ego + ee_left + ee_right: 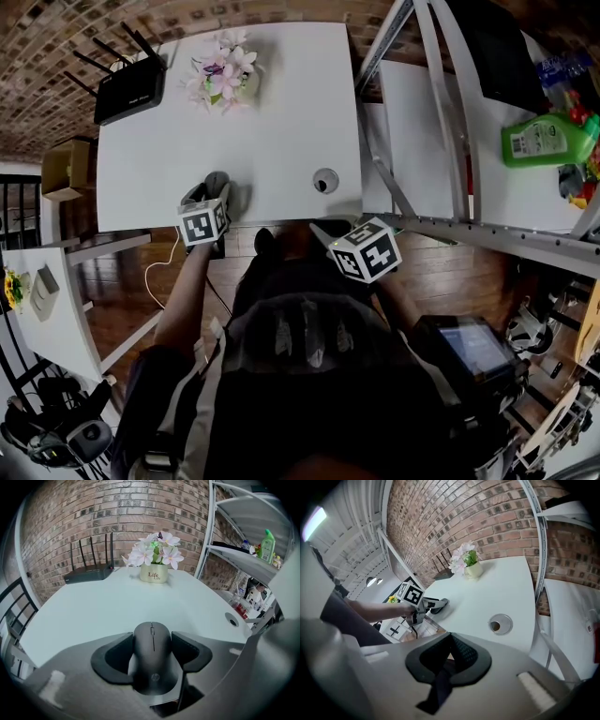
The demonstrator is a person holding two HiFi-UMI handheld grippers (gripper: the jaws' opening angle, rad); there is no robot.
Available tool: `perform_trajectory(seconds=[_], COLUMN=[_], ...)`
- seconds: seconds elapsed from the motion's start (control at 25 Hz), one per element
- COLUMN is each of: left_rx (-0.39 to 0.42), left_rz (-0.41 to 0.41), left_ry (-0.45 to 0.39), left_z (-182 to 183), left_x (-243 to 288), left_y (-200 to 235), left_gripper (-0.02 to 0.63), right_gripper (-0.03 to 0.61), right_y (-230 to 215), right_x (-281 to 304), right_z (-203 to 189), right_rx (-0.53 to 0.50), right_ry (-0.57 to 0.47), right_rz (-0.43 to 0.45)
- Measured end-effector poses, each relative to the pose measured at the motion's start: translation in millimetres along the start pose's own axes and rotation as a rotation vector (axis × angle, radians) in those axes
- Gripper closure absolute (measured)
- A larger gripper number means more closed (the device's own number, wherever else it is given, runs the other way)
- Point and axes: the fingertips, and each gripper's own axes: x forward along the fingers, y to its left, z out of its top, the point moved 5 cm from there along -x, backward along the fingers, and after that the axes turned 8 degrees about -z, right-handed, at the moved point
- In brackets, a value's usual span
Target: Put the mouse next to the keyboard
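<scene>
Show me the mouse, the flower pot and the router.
mouse [152,656], left gripper view, middle of its back
flower pot [154,575], left gripper view, front of the pot
router [129,90], head view, top of its body

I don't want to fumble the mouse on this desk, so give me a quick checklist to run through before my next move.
1. Grip: ok. The left gripper's jaws press on both sides of the mouse.
2. Keyboard located: not ok. None shows in any view.
3. Right gripper out of the way: ok. It is shut, empty and held off the table's near edge.
4. Free room on the table: ok. The router and flower pot stand at the far edge, and the cable hole is to the right.
5. Mouse lifted clear of the tabletop: cannot tell.
</scene>
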Motion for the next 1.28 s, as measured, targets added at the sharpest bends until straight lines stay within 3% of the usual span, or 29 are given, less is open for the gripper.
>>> perform_trajectory(seconds=[1.28], left_rx=[0.095], left_rz=[-0.074], left_ry=[0.044], left_z=[7.5], left_x=[26.5], left_y=[-76.2], left_gripper=[0.348], right_gripper=[0.572], right_y=[-35.3], right_x=[-29.6], right_z=[-27.4], right_rx=[0.039], right_ry=[-0.021], right_rz=[-0.015])
